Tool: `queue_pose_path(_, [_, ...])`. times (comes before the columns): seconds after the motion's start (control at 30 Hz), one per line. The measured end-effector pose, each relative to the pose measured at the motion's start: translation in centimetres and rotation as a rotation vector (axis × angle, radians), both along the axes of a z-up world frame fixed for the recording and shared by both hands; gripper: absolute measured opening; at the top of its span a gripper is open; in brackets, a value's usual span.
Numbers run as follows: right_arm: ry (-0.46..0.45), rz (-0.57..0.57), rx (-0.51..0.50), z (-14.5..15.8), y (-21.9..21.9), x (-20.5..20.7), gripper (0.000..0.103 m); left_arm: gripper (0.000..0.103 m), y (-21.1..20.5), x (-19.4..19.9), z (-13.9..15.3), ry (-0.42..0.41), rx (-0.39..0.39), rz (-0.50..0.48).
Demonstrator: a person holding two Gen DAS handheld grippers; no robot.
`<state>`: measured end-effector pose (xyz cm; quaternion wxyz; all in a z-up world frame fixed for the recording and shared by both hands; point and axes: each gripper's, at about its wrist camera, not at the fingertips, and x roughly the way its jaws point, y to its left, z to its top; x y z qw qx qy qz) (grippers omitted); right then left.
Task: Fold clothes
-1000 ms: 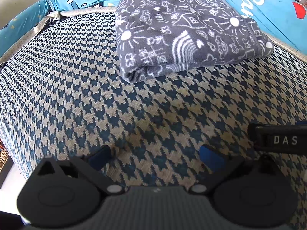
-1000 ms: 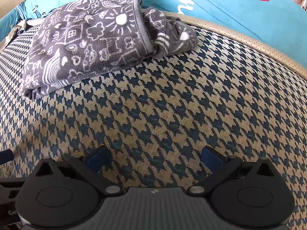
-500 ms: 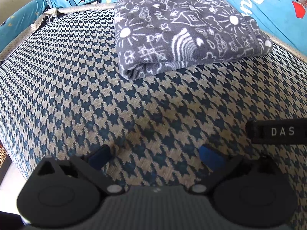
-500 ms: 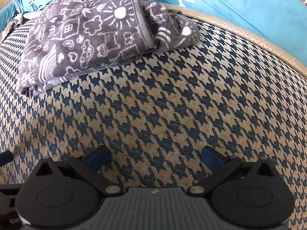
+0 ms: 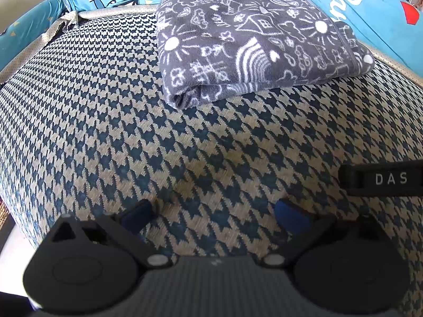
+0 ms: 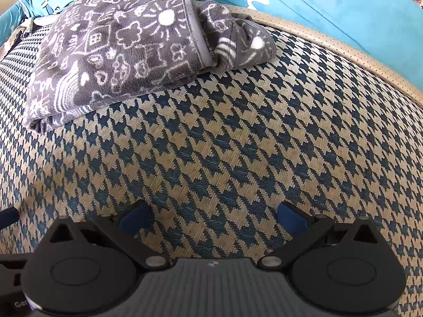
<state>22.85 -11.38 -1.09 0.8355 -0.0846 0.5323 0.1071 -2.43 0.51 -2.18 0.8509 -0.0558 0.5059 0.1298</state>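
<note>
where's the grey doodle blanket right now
The folded grey blanket lies at the far edge of the houndstooth mat, against the blue bedding. It sits upper centre in the left wrist view and upper left in the right wrist view, clear of both grippers.

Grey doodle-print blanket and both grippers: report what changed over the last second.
Little changed. The folded blanket sits slightly lower and nearer in both wrist views, so both grippers have eased towards it. Nothing was gripped or released: left gripper and right gripper stay open and empty above the houndstooth surface. The blanket's fold is unchanged.
</note>
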Motion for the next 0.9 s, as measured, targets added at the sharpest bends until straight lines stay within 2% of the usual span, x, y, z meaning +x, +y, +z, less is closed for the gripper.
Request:
queue_pose_path(0.37, [0.002, -0.003, 0.003, 0.1, 0.3, 0.2, 0.103, 0.103, -0.7, -0.1, 0.2, 0.001, 0.033, 0.006])
queue_pose_path(0.9, [0.007, -0.003, 0.009, 0.1, -2.3, 4.0, 0.103, 0.103, 0.3, 0.9, 0.1, 0.012, 0.078, -0.011])
